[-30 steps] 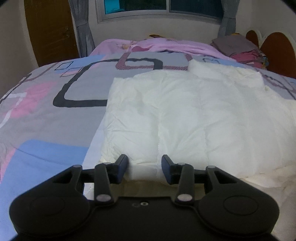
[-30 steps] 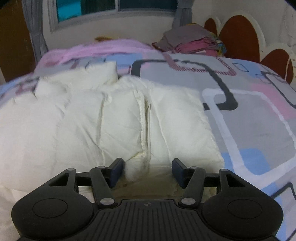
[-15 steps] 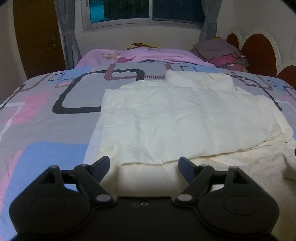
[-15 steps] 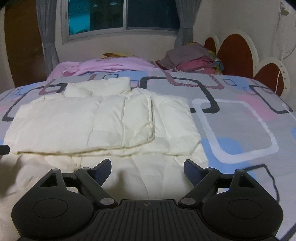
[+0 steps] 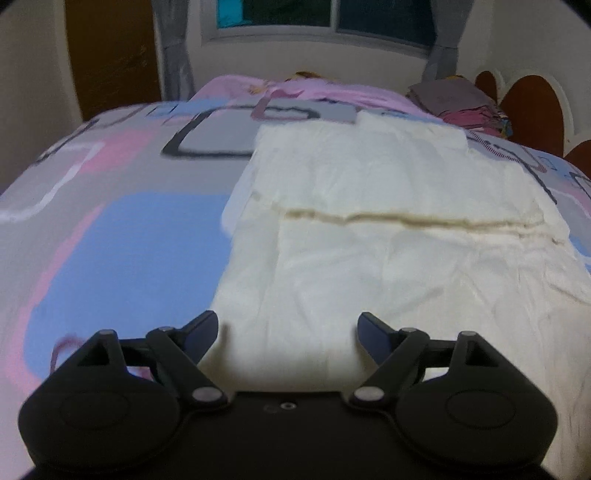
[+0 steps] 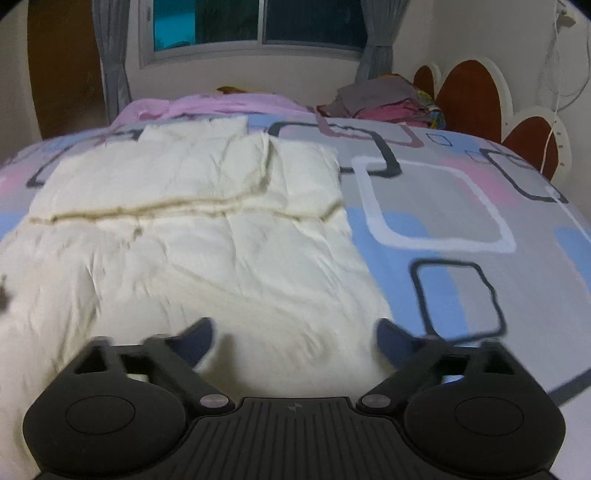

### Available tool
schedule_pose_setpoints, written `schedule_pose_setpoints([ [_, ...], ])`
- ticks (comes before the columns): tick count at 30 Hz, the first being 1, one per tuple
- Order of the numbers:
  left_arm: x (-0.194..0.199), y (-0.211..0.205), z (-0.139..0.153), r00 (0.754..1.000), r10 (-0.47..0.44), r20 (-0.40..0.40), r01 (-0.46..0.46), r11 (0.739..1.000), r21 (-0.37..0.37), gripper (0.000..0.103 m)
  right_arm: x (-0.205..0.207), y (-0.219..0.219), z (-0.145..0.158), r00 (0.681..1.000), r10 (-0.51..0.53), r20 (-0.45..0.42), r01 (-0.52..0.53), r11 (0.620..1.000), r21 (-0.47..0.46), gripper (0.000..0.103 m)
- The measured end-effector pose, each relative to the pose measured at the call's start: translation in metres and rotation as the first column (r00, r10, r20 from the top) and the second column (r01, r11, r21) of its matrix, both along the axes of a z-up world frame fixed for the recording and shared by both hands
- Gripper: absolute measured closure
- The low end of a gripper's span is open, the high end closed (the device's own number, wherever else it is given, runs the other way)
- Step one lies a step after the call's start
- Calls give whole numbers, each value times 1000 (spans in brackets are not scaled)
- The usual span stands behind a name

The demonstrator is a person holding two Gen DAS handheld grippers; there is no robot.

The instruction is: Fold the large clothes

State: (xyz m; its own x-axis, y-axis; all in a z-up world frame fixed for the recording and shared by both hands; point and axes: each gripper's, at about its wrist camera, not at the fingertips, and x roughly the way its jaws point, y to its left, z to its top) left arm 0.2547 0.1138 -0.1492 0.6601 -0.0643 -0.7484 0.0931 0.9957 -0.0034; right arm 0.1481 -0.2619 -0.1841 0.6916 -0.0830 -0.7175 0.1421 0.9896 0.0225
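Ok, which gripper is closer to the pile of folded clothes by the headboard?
Right, though only by a little. The right gripper hovers open over the white jacket's right side, nearer the pile. The left gripper hovers open over its left side.

Patterned bedspread [image 6: 461, 206] in grey, pink, blue | dark window [image 6: 258, 22] flanked by grey curtains [image 6: 110, 74] | brown scalloped headboard [image 6: 469, 99] | wooden door [image 5: 110, 55] at left

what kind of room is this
Most likely a bedroom at home: a white garment lies spread on a bed with a patterned cover, a scalloped headboard stands on the right, and a curtained window fills the far wall.
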Motion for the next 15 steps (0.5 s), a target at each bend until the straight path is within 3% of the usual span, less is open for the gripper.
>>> schedule_pose_setpoints([
  [8,-62,32,-13,994,103,-38,-103,995,6,16,-50,-29,-18,998,-31,-51,31,999,7,1],
  [15,-82,49,-25,990,131,-60,-134,990,-40,14,-72,-45,-35,993,-49,-103,65,986,156,1],
])
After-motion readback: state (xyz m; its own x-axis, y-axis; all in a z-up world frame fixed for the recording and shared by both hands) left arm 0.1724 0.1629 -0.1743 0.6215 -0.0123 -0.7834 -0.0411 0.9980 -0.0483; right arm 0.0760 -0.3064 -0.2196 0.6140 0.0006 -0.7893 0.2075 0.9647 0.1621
